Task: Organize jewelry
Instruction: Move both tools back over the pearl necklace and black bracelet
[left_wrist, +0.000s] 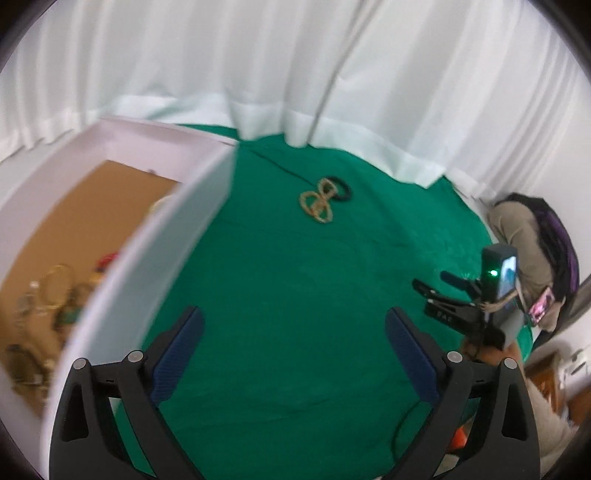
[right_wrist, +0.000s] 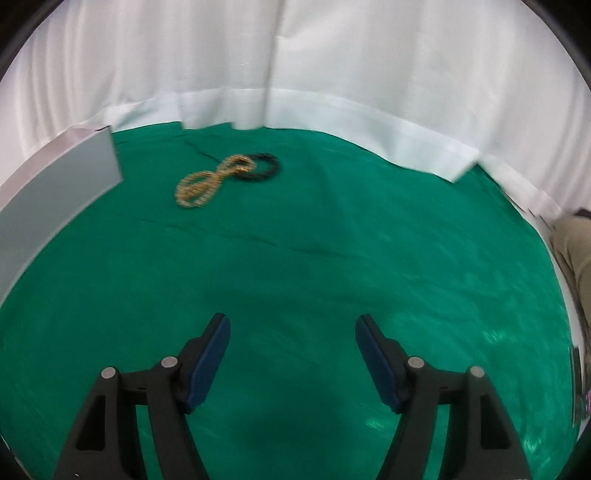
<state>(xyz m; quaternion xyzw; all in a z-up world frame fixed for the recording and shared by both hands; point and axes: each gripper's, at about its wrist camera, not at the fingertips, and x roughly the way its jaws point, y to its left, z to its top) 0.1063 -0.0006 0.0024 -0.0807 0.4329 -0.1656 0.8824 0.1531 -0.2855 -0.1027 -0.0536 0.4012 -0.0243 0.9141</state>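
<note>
A gold bead necklace lies coiled on the green cloth, touching a black bead bracelet behind it. Both also show in the right wrist view: the necklace and the bracelet at the far left. A white box with a brown floor stands at the left and holds several jewelry pieces. My left gripper is open and empty beside the box wall. My right gripper is open and empty above bare cloth; it shows in the left wrist view at the right.
A white curtain hangs behind the table and drapes onto the green cloth. The box's wall shows at the left in the right wrist view. A seated person is past the table's right edge.
</note>
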